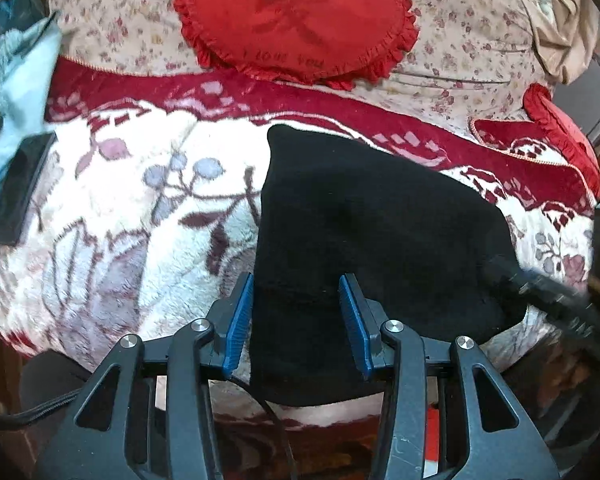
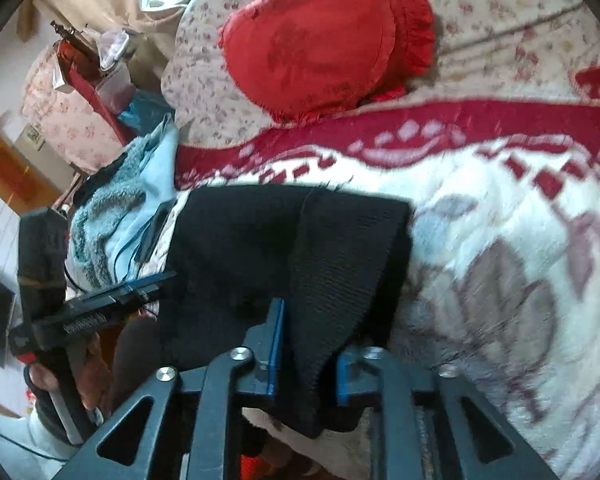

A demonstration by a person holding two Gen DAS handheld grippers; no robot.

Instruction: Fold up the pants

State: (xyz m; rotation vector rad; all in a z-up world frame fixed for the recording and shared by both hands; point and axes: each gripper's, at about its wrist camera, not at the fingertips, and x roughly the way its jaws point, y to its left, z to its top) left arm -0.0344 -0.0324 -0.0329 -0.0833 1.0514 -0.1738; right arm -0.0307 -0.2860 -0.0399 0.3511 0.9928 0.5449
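The black knit pants [image 1: 372, 216] lie folded on a white and red floral blanket [image 1: 140, 216]. My left gripper [image 1: 298, 312] is open over the pants' near left edge, blue pads apart with fabric between and below them. In the right wrist view the pants [image 2: 260, 240] sit in the middle. My right gripper [image 2: 308, 344] is open, and a fold of the ribbed black fabric hangs between its blue pads. The right gripper also shows at the right edge of the left wrist view [image 1: 540, 288], at the pants' right edge.
A red frilled round cushion [image 1: 296, 20] leans on the floral sofa back [image 1: 480, 52]. A second red cushion [image 1: 556, 128] sits far right. A light blue fleece garment [image 2: 116, 208] and a black phone-like object [image 1: 20, 188] lie at the left end.
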